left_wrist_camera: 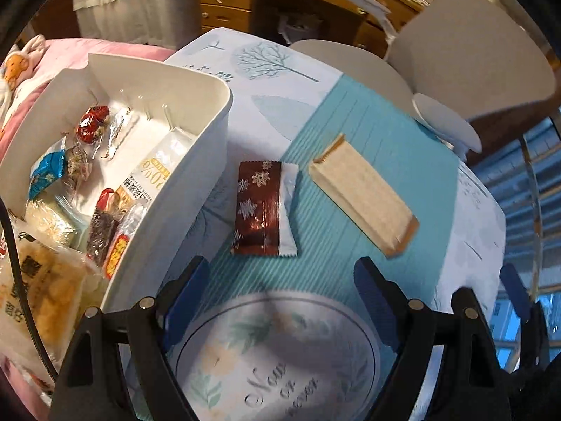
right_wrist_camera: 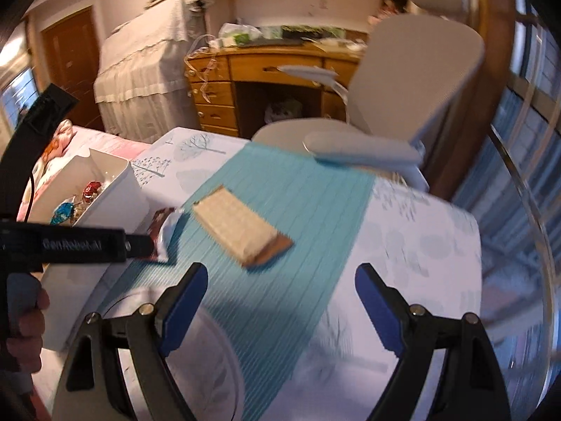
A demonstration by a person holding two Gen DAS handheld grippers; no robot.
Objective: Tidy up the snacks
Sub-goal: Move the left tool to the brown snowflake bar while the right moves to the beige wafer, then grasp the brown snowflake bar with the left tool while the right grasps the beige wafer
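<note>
While the left hand-held gripper (left_wrist_camera: pixel 277 277) hangs over the table (left_wrist_camera: pixel 466 245) w/ jaws apart and nothing between them, a brown packet (left_wrist_camera: pixel 259 210) lies flat just ahead on the teal runner (left_wrist_camera: pixel 350 133). A beige packet (left_wrist_camera: pixel 363 196) lies beside it, not touching. White bin (left_wrist_camera: pixel 196 182) at left holds assorted snacks; a round tin (left_wrist_camera: pixel 277 358) sits under the jaws.

Right wrist view, blurred: right hand-held gripper (right_wrist_camera: pixel 280 280) also apart, empty, above the runner (right_wrist_camera: pixel 298 193). Beige packet (right_wrist_camera: pixel 242 229) is just ahead; brown packet (right_wrist_camera: pixel 163 224) is partly hidden behind the left tool, next to the bin (right_wrist_camera: pixel 119 196). A hand (right_wrist_camera: pixel 29 333) grips that tool's handle.
</note>
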